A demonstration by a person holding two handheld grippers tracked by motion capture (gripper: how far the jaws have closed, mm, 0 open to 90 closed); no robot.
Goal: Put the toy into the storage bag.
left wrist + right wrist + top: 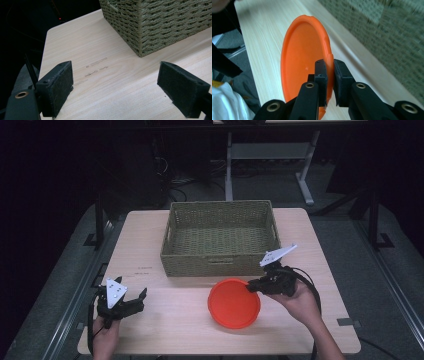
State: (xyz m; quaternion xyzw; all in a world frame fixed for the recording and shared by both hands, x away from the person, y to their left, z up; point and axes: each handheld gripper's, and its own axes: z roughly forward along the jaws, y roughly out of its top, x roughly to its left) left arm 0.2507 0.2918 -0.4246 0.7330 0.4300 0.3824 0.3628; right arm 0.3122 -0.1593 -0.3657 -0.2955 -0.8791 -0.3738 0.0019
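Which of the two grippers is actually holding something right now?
The right gripper: its jaws are clamped on the rim of the orange plate, just in front of the wicker basket. The left gripper has its jaws spread wide over bare table.

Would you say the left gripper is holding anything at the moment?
No, the left gripper has its jaws spread wide over the bare table, with nothing between them.

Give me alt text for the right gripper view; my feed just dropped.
The right tongs are shut on the rim of an orange plate, one jaw inside, one outside. The plate sits above a light wooden table, with a woven basket blurred alongside.
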